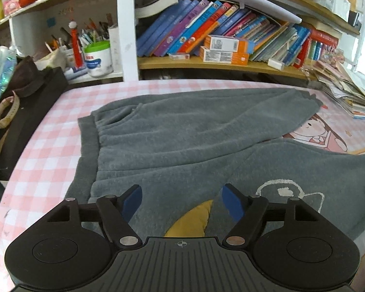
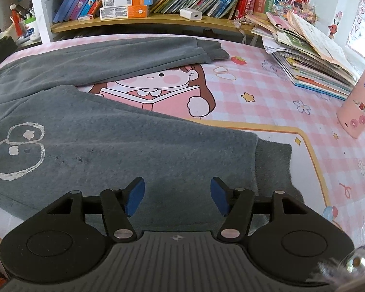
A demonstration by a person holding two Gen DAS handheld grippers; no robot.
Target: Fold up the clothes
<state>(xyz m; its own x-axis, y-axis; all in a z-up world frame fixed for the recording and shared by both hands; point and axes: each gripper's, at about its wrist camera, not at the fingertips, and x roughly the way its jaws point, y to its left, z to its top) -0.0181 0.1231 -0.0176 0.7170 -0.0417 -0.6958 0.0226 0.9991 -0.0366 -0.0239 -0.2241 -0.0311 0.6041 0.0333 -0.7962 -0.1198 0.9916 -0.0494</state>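
Grey fleece trousers lie spread flat on a pink checked table cover, waistband to the left, legs splayed to the right. The near leg carries a white outline drawing and a yellow patch. My left gripper is open and empty, just above the near leg close to the waist end. My right gripper is open and empty above the near leg, close to its cuff. The far leg ends in a cuff near the shelf.
A bookshelf full of books stands behind the table. A pile of booklets sits at the right back. A pink cup stands at the right edge. A dark box with a watch is at the left.
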